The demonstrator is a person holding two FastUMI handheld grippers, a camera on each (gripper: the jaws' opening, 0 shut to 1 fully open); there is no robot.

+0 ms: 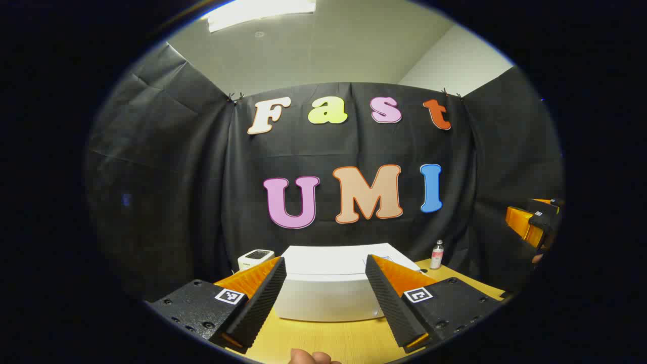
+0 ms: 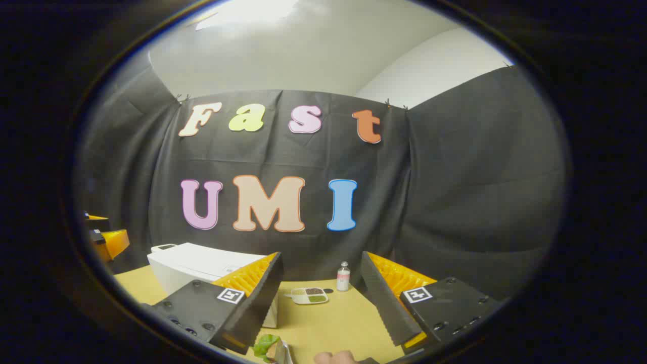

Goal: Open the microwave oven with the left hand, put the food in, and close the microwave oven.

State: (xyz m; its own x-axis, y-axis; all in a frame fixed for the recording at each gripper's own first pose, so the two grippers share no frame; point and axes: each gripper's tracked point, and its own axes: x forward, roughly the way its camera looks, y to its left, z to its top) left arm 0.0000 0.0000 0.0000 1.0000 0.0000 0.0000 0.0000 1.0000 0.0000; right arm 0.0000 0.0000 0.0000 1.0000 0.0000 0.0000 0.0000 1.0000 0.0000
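— Fingertips of the hand holding our left gripper (image 1: 326, 298) peek in at the bottom edge; above them both fingers stand spread wide, nothing between them but air.

— And the white box-shaped microwave oven (image 1: 331, 285)?

— Dead ahead of that gripper, framed right in the gap, sitting on the yellow wooden tabletop (image 1: 323, 341). We read its long side as running across our line of approach. Door seam and handle are too faint to place from here.

— Right gripper (image 2: 321, 303)?

— Also spread, holding nothing. From the right gripper view the oven lies off to its left, partly behind its left finger. So the left tool is the one squarely facing the oven, which suits the task.

— Where's the food?

— We note a leafy green and pale item (image 2: 270, 348) low at the near table edge, beside the right gripper's left finger; we take that as the food, though little of it is visible. Farther back, a small white dish with dark and green contents (image 2: 309, 295) and a small clear bottle with a pale cap (image 2: 343, 277).

— Stage?

— Door not yet opened, by our judgement. Next call: left gripper goes straight forward to the oven front.
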